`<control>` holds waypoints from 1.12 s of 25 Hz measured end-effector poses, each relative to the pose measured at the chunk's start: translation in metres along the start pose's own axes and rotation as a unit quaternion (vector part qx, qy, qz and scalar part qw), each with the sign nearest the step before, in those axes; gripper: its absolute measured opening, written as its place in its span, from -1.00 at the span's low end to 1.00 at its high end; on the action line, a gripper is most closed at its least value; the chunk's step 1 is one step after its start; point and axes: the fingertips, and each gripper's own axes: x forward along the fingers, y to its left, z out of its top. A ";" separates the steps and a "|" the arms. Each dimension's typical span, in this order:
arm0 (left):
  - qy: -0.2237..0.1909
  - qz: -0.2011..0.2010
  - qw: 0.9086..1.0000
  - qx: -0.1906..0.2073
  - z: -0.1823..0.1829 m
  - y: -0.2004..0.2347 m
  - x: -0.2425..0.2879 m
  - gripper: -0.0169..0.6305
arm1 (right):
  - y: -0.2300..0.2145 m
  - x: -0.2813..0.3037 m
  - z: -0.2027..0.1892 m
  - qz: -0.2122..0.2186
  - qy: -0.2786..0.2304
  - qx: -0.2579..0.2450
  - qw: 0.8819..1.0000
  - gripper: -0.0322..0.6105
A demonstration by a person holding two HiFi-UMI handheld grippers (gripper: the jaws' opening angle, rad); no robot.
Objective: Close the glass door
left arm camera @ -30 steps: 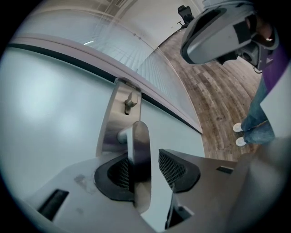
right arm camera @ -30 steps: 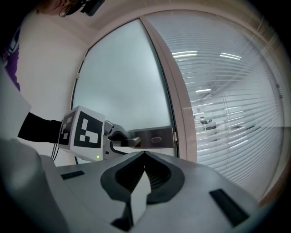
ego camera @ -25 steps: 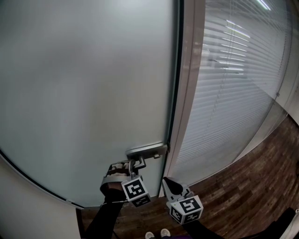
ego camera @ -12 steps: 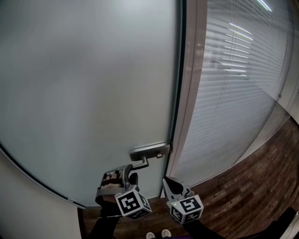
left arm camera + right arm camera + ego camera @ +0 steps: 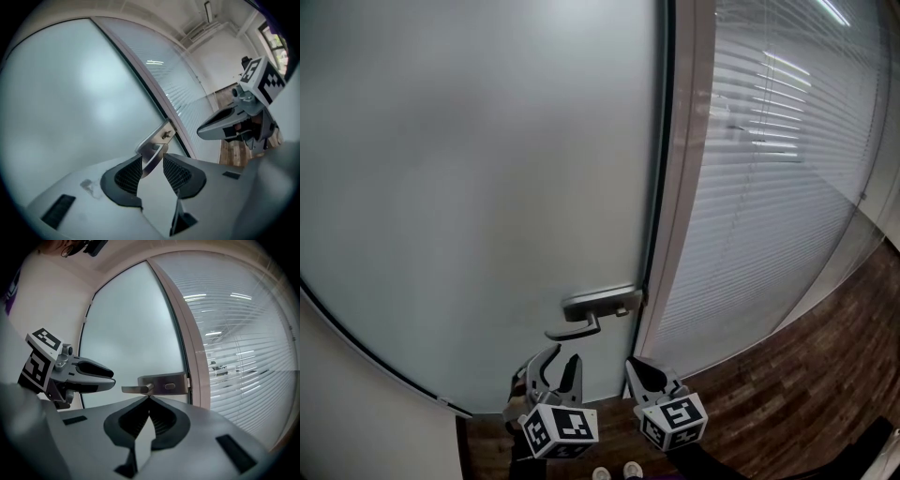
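Note:
The frosted glass door (image 5: 487, 169) stands against its pale frame (image 5: 682, 187), its edge flush with the frame. A metal lever handle (image 5: 574, 327) on a lock plate (image 5: 602, 302) sits at the door's right edge. My left gripper (image 5: 564, 358) is open just below the lever, apart from it, with its fingers pointing up. In the left gripper view the lever (image 5: 153, 152) shows beyond the gap of the left gripper (image 5: 151, 160), untouched. My right gripper (image 5: 633, 367) hangs shut beside it, empty. In the right gripper view the right gripper (image 5: 149, 398) points at the handle (image 5: 137, 389).
A glass wall with white blinds (image 5: 769, 169) runs off to the right of the frame. Dark wood floor (image 5: 797, 375) lies below it. A white wall (image 5: 356, 422) borders the door at lower left. The person's shoes (image 5: 614, 469) show at the bottom edge.
My left gripper has come off the lever handle, drawn back and down in the frame, and rolled so its fingers point upward. The right gripper has stayed put.

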 end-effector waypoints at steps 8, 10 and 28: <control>-0.070 0.029 0.973 -0.219 -0.014 0.004 -0.010 -0.52 | 0.001 -0.004 -0.001 0.000 -0.001 0.007 1.000 -0.93; -0.080 0.035 0.964 -0.249 -0.021 0.001 -0.011 -0.52 | 0.002 -0.006 -0.004 -0.002 0.004 0.012 1.000 -0.93; -0.081 0.077 0.937 -0.332 -0.032 -0.012 -0.017 -0.95 | 0.006 -0.007 -0.004 0.003 -0.007 0.029 1.000 -0.93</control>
